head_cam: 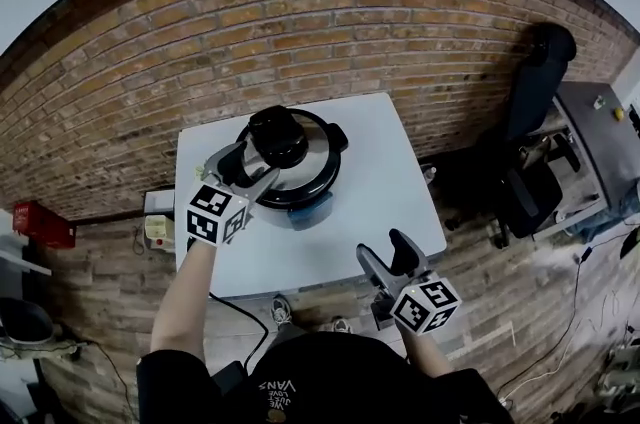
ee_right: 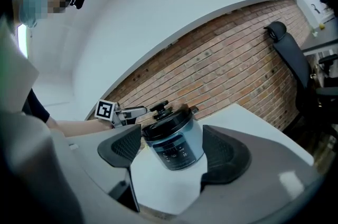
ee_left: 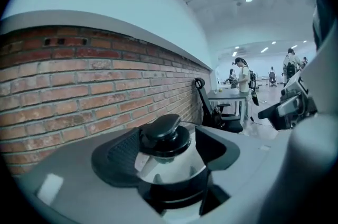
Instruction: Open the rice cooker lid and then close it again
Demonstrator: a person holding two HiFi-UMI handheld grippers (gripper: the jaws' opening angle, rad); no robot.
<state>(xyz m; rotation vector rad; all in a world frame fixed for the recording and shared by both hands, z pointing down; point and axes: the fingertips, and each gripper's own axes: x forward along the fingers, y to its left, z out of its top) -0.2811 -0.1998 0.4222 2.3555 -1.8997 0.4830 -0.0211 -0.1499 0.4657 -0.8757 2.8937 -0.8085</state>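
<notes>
Nearest to me is my right gripper (head_cam: pixel 385 254), held over the front right edge of the white worktop (head_cam: pixel 405 197). Its jaws stand wide apart and hold nothing. In the right gripper view the rice cooker (ee_right: pixel 177 146) appears framed between them, but it stands well apart from them, further in on the worktop.

My left gripper (head_cam: pixel 246 170) is positioned at the left side of the rice cooker, level with its top. Its jaws are wide apart, with nothing gripped. In the left gripper view the black knob (ee_left: pixel 165 132) of the lid (ee_left: pixel 171 169) lies in line between the two pads (ee_left: pixel 124 151), with a gap showing on each side (neither pad presses on it).

The rice cooker stands upright toward the rear of the worktop, its control panel (ee_right: pixel 173 151) facing my right gripper. The silver lid is seated flat on the body, closed.

Behind the worktop is a brick wall (head_cam: pixel 200 42). A black office chair (head_cam: pixel 535 102) stands to the right, against that wall.
</notes>
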